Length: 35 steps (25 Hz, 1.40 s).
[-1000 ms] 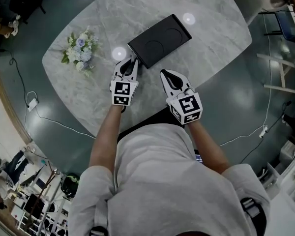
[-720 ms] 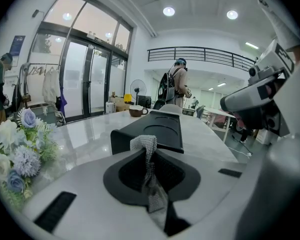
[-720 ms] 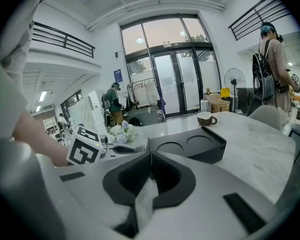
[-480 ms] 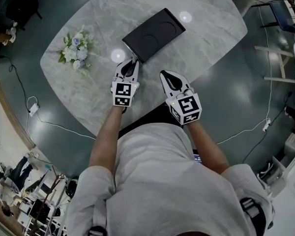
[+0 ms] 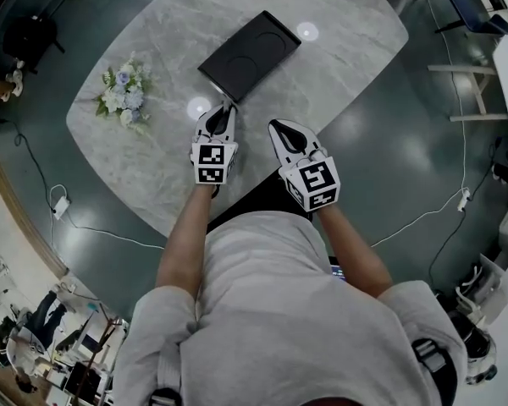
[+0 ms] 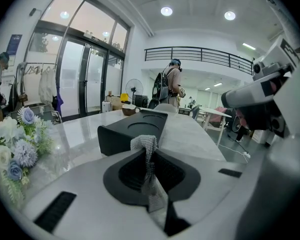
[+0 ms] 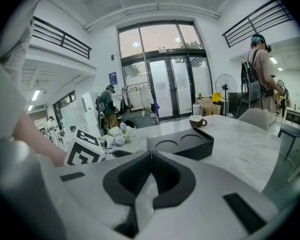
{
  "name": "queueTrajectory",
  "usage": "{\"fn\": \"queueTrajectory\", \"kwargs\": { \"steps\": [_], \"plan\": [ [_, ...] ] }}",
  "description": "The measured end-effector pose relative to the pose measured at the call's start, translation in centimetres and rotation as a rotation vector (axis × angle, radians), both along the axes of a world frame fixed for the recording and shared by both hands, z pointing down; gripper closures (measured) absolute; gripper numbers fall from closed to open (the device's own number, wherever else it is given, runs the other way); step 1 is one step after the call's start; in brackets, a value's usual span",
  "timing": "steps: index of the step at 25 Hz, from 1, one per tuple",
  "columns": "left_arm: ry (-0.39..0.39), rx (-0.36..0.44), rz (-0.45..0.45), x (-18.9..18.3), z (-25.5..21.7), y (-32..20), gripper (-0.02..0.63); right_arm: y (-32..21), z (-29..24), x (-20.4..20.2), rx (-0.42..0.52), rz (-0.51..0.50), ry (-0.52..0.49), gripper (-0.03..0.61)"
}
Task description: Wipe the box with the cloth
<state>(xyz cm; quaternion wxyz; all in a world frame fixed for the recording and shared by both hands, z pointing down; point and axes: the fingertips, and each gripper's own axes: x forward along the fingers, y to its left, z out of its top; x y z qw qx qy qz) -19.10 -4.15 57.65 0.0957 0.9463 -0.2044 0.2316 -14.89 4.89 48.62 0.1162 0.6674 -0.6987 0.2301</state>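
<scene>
We saw the left gripper (image 5: pixel 223 110) closed on the cloth (image 6: pixel 149 156), a narrow strip of grey knit pinched between the jaws, with its top end poking up past the tips. Left gripper view confirmed it: pads pressed on the fabric, no gap. The tip sat just short of the near corner of the box (image 5: pixel 250 53); we couldn't tell whether the cloth touched it.

The box was black and flat, with two round recesses in its top. It lay at an angle on the grey marble table (image 5: pixel 347 53), towards the far side from the person.

The right gripper (image 5: pixel 276 126) had its jaws together with nothing between them, as the right gripper view showed. It hovered at the near table edge, beside the left one and apart from the box.

A bunch of pale flowers (image 5: pixel 118 96) lay on the table, well left of the box. A brown cup (image 7: pixel 196 120) stood beyond the box's far end. A person with a backpack (image 6: pixel 172 86) stood in the background.
</scene>
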Motion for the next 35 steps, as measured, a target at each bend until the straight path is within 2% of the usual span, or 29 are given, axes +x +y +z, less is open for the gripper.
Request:
{"fn": "queueTrajectory", "kwargs": {
  "steps": [8, 11, 16, 19, 22, 28, 35],
  "plan": [
    [0.032, -0.024, -0.060, -1.1, -1.5, 2.0, 0.565, 2.7, -2.3, -0.3, 0.019, 0.047, 0.047, 0.551],
    [0.045, -0.039, -0.118, -0.6, -1.6, 2.8, 0.565, 3.4, -2.4, 0.9, 0.028, 0.026, 0.050, 0.551],
    [0.025, -0.055, -0.303, -0.4, -0.5, 2.1, 0.565, 1.5, -1.1, 3.7, 0.006, -0.067, 0.022, 0.551],
    [0.026, -0.086, -0.440, -0.7, 0.6, 1.6, 0.565, -0.1, 0.1, 4.7, -0.014, -0.176, -0.005, 0.551],
    [0.022, -0.082, -0.562, 0.0, 0.9, 0.9, 0.565, -1.2, 1.4, 6.5, -0.038, -0.288, -0.023, 0.551],
    [0.024, -0.081, -0.796, 0.1, 0.9, 0.8, 0.565, -3.7, 3.1, 10.1, -0.060, -0.438, -0.033, 0.551],
    [0.020, -0.067, -0.944, 0.0, 0.8, 0.9, 0.565, -5.8, 2.6, 11.3, -0.052, -0.548, -0.045, 0.551]
  ]
}}
